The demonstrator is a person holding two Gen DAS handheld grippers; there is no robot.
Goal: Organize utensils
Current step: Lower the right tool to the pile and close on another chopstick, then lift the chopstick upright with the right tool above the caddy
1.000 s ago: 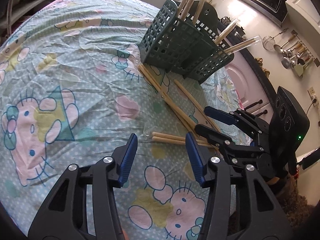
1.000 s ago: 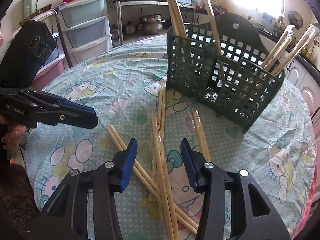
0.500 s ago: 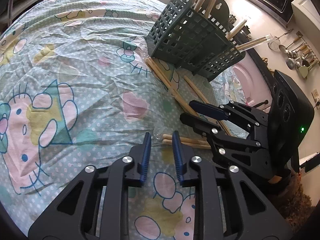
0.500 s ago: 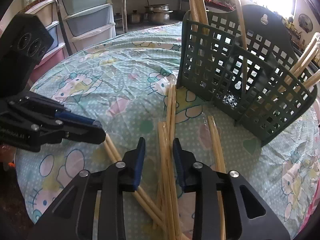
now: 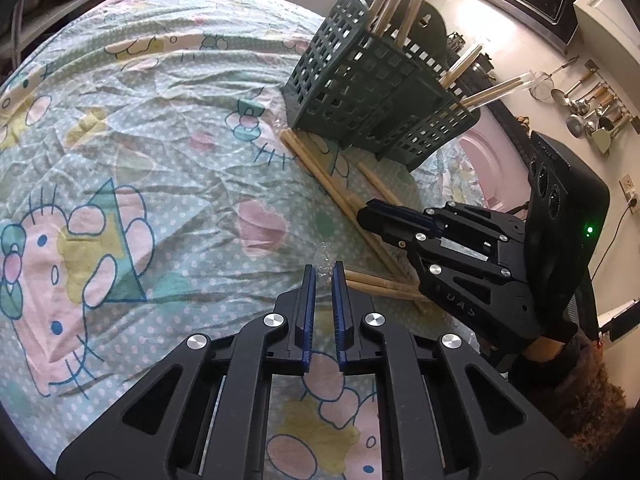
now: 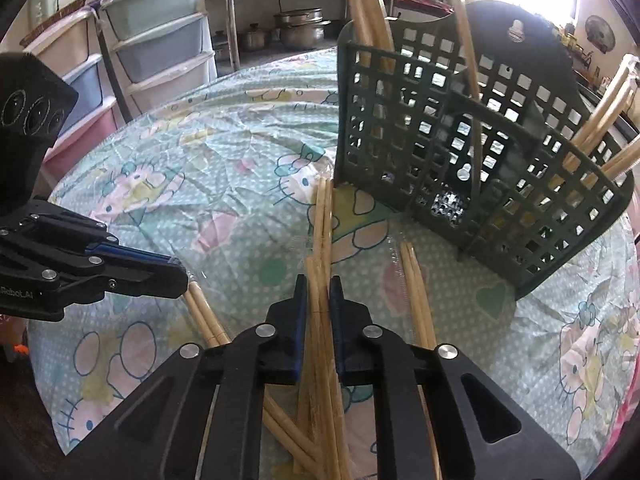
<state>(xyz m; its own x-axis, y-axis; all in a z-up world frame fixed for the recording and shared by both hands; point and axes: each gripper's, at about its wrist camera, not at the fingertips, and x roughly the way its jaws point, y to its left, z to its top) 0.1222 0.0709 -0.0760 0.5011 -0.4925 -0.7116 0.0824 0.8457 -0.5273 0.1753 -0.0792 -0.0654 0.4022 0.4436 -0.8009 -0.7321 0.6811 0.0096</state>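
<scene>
Right hand-held gripper [image 6: 318, 286] gripping chopsticks [image 6: 320, 240] (green caddy [image 6: 460, 152] ahead)

The left hand-held gripper [image 5: 323, 270] hangs low over the cartoon-print cloth [image 5: 120, 140] on the tabletop, its blue pads nearly together at a crinkled clear wrapper [image 5: 326, 258], while the right hand-held gripper [image 5: 366, 212] (fingers drawn tight) sits on loose chopsticks [image 5: 320, 172] near the green basket [image 5: 372, 92].
</scene>
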